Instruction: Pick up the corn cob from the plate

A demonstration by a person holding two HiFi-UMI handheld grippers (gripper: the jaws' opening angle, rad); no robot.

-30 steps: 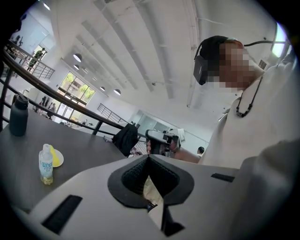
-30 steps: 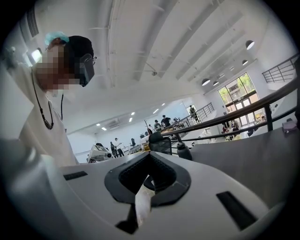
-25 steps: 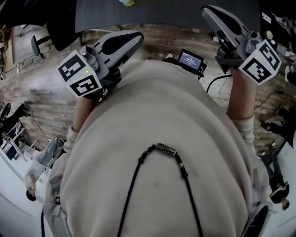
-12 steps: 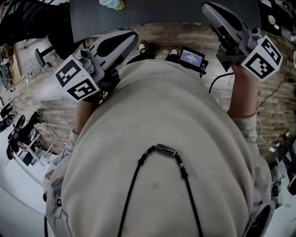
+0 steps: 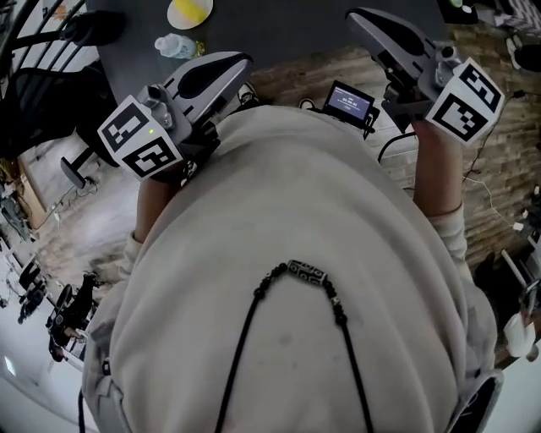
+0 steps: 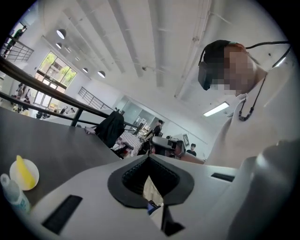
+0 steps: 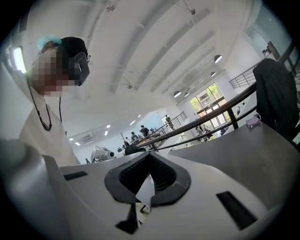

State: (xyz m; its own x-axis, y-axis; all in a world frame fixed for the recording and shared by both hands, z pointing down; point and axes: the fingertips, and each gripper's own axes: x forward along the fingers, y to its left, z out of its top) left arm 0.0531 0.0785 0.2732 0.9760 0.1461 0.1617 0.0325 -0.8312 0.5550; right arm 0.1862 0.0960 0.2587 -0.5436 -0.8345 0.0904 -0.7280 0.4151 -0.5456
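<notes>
A yellow corn cob [image 5: 191, 10] lies on a small white plate [image 5: 176, 17] on the dark table [image 5: 287, 25], at the head view's top left. From the left gripper view the same corn cob [image 6: 22, 169] and plate [image 6: 31, 180] sit low at the left edge. My left gripper [image 5: 241, 61] is held in front of the chest near the table's edge, well short of the plate. Its jaws meet at the tips with nothing between them [image 6: 149, 157]. My right gripper [image 5: 355, 15] is up at the right, shut and empty [image 7: 150, 154].
A small clear plastic bottle [image 5: 173, 45] stands on the table just in front of the plate, also seen as the bottle [image 6: 11, 196] in the left gripper view. A small screen device [image 5: 349, 102] hangs at the chest. Chairs and wooden floor lie left of the table.
The view has swung, and the dark table has come closer. The plate with the corn and the bottle have come fully into sight at the top left. Both grippers stayed shut.
</notes>
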